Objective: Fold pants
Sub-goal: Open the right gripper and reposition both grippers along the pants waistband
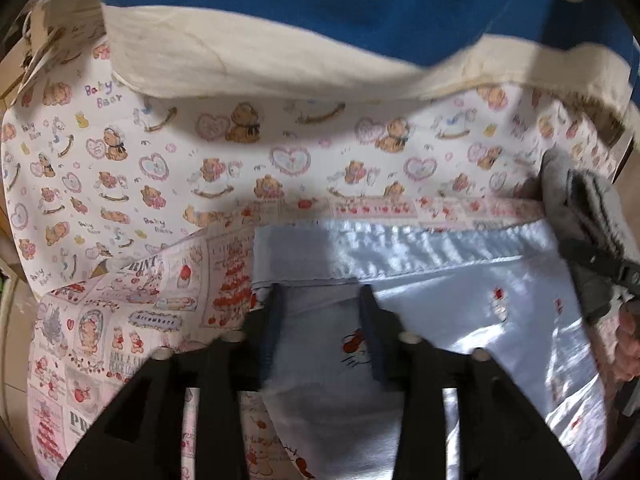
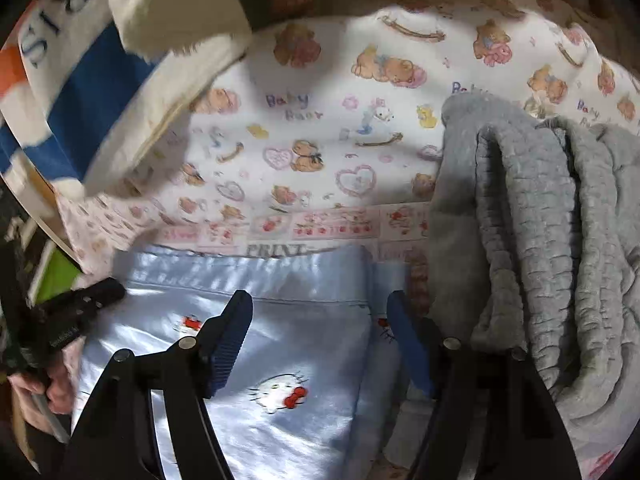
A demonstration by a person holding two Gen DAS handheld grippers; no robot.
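Black linkages w/ blue-padded fingers fill the near edge of both wrist views. Left gripper: jaws part-open, a bunched fold of the pants rising between the pads; can't tell if the pads actually press it, looks loose. Right gripper: jaws wide apart, straddling the pants' folded side edge, pads clear of the fabric.

Pants = pale blue satin w/ small cat-face prints and red bows, lying flat on the bedding under both grippers. Gathered waistband runs across just beyond the left fingertips; same band sits just past the right fingertips in the right view. Left gripper is at the pants' left end, right gripper at the right end.

Edges/room: beyond the waistband, a strawberry-print cloth shows as a strip, then the bear-print sheet, mostly bare, open stretch ahead of both grippers. Far side is bounded by a cream, blue towel w/ lettering, draped along the sheet's far edge. Right side is tight: a grey knit garment is heaped just beside the right gripper's outer finger, touching or nearly touching the pants' edge. A person's hand shows at the right view's left margin, gripping the other tool.

No containers visible.
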